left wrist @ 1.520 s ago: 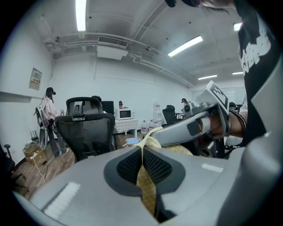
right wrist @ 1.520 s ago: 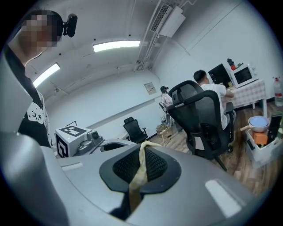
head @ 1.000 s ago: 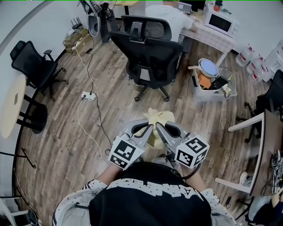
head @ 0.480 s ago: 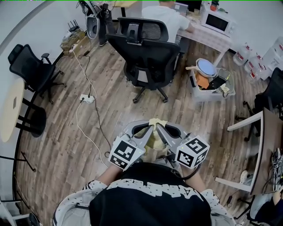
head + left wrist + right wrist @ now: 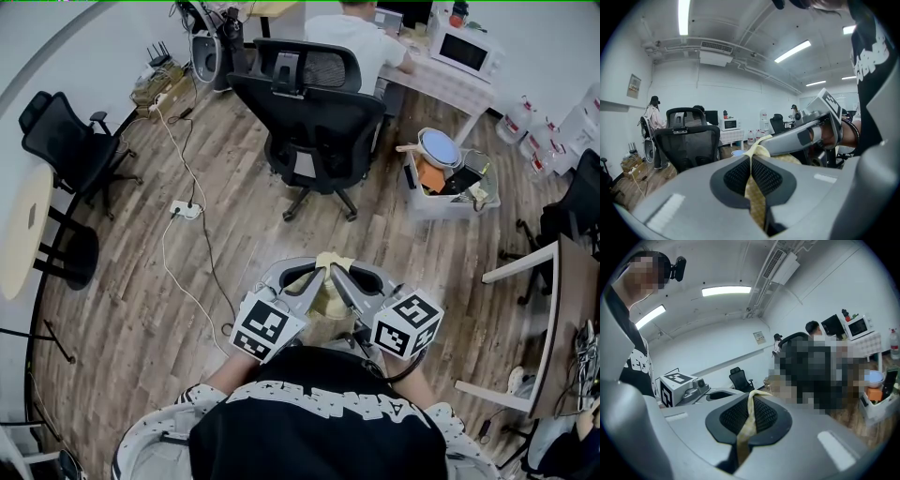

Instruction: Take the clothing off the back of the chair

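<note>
Step in hand, as I judge it: the clothing [image 5: 330,261] is off the chair [image 5: 314,122], and what is left is to carry it away without a drop.

How to do that well (my judgement):
- Each gripper bites only a thin fold. Pulling the two apart could slide the fabric out, so the tips should stay near each other with slack between them.
- Hold the squeeze on both sides until the cloth is over wherever it is to go.
- The loose part falls below and behind the jaws, toward the person's body. I cannot see how low it hangs, so keep the hands raised to stop it trailing.

Jaws:
- left gripper [image 5: 315,275]: pads pressed together with no gap beyond the fabric. A strip of yellow checked cloth runs up between them and pokes out past the tips.
- right gripper [image 5: 339,275]: likewise clamped, with a narrow yellow fold pinched between the dark pads and hanging below them.

Positions: the two sets of tips almost meet, and the cloth bunches between them and just ahead. The chair stands well ahead of the jaws, and no garment shows on its back.
</note>
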Motion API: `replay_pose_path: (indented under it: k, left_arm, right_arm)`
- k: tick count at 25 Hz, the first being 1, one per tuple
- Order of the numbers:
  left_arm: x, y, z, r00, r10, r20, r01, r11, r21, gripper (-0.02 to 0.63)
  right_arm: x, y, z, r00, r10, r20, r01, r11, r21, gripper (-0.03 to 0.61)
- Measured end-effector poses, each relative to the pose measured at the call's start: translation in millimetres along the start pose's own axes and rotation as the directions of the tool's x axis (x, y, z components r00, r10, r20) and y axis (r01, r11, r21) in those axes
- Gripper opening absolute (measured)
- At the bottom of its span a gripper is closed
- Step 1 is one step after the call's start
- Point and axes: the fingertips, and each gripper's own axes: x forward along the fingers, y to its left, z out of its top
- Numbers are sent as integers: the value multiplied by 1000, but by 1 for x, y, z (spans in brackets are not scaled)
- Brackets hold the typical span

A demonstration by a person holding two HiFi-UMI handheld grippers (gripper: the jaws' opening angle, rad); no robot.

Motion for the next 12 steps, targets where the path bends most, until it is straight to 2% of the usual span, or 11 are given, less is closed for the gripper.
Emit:
replay_pose_path:
  k: [12]
  left_arm:
    - [-2, 0, -1, 1000, 12, 4, -12, 1000, 4, 3]
  right_arm:
    - [0, 1, -1, 1000, 5, 6, -5, 1000, -7, 20]
